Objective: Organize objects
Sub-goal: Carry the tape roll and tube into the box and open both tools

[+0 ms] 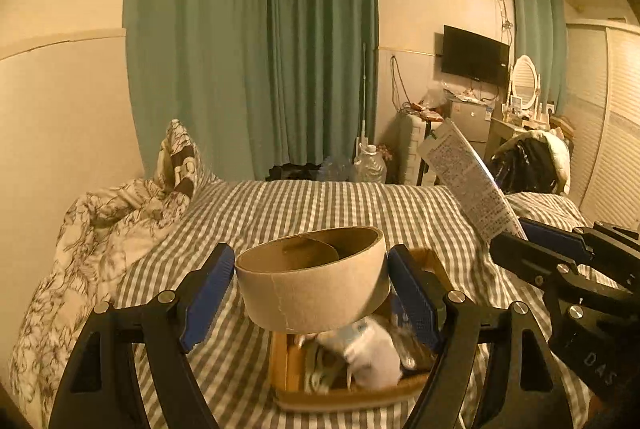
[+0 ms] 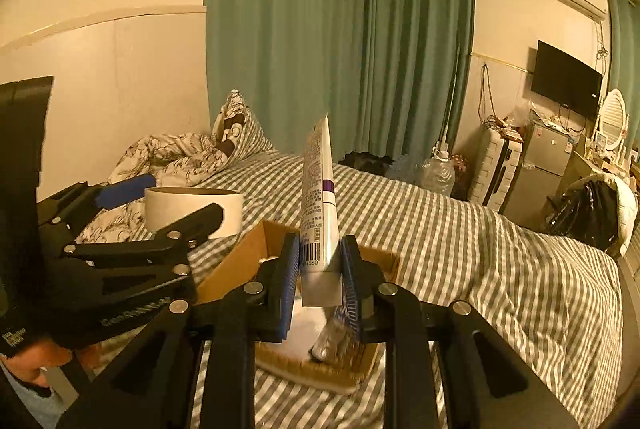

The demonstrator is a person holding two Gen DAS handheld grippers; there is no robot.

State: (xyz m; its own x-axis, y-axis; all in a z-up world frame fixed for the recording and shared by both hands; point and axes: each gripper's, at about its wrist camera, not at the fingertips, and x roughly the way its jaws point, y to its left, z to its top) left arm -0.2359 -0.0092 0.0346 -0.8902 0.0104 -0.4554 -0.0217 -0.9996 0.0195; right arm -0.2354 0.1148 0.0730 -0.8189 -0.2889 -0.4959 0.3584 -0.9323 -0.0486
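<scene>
Above the cardboard box on the striped bed, your left gripper clamps a tape roll while your right gripper pinches an upright tube.

2 wrist views, close above bed

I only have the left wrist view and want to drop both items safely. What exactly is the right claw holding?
Observer: The right claw is shut on a white tube, upright, gripped near its barcode end.
Operator: Is it over the box?
Observer: Yes, above the cardboard box, which sits on the striped bed.
Operator: What lies under it?
Observer: A small silvery item inside the box; I cannot identify it.
</scene>
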